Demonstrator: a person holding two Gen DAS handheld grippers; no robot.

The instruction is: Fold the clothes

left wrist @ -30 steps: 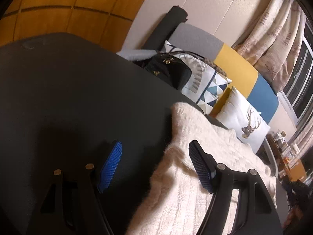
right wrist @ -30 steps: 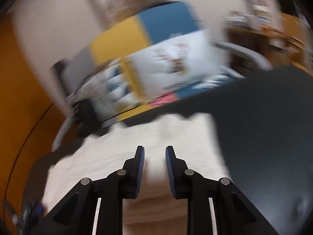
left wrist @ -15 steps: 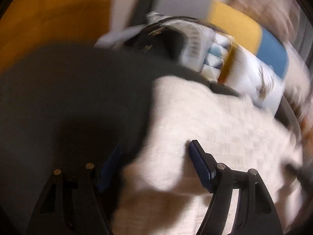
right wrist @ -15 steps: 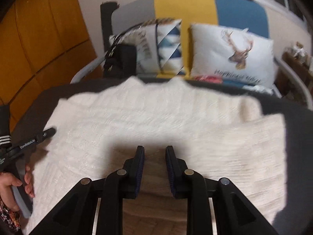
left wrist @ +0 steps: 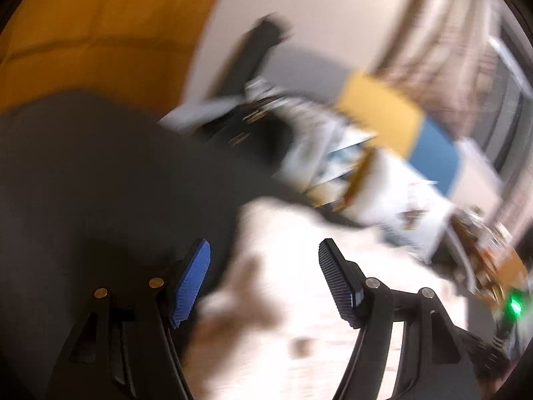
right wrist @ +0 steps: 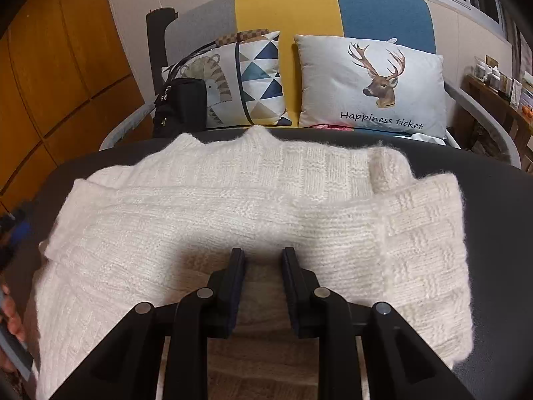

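A cream knitted sweater (right wrist: 233,200) lies spread on the dark table (right wrist: 499,233), with its right sleeve folded across the body. My right gripper (right wrist: 263,256) hovers low over the sweater's near middle. Its jaws are a narrow gap apart, with only shadowed knit showing between them. The left wrist view is motion-blurred. There my left gripper (left wrist: 263,250) stands over the sweater's (left wrist: 299,300) left edge. Its jaws are wide and closing, and the blue pads (left wrist: 193,276) do not press on the cloth. A hand (right wrist: 10,316) shows at the far left edge of the right wrist view.
Behind the table stands a sofa with a yellow and blue back (right wrist: 333,10). It holds a deer cushion (right wrist: 369,83), a triangle-pattern cushion (right wrist: 256,83) and a black bag (right wrist: 180,106). Orange wood panels (right wrist: 50,83) line the left. A cluttered shelf (right wrist: 499,80) stands at the right.
My left gripper has lifted and rolled, blurring its view, and its jaws have narrowed a little. My right gripper has sunk closer to the sweater, and its gap is unchanged.
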